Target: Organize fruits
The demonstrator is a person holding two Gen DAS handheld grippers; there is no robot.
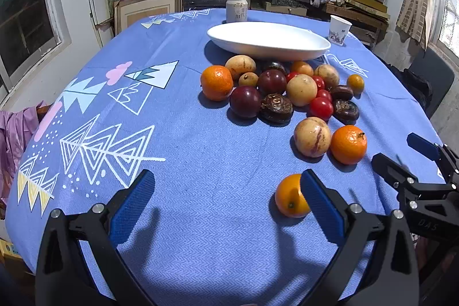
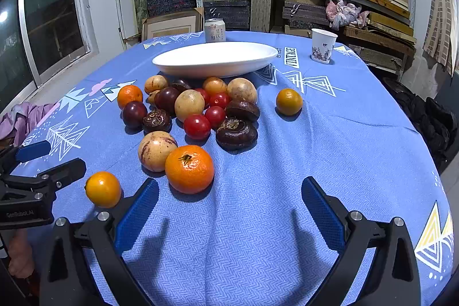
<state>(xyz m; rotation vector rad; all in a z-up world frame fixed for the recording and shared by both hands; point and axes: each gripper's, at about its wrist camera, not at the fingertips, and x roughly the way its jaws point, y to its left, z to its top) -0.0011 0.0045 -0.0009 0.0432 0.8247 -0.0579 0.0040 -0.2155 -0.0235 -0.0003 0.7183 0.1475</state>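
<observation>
A blue cloth [image 1: 200, 151] is spread under a white plate [image 1: 268, 40], with the fruit pile [image 1: 287, 89] heaped just before it. The left gripper [image 1: 226, 205] and right gripper [image 2: 229, 208] are held spread wide; nothing is gripped. A small orange [image 1: 289, 197] lies beside the left gripper's right pad.

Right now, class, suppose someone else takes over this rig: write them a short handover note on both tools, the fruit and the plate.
Left tool: open, empty, above the cloth; a small orange sits just outside its right finger.
Right tool: open, empty, a mandarin just ahead.
White plate: no fruit visible in it, at the far side.
Fruit pile: on the tablecloth before the plate; one small orange lies apart to the right.
Done: nothing yet. Left: all of the fruit.
</observation>
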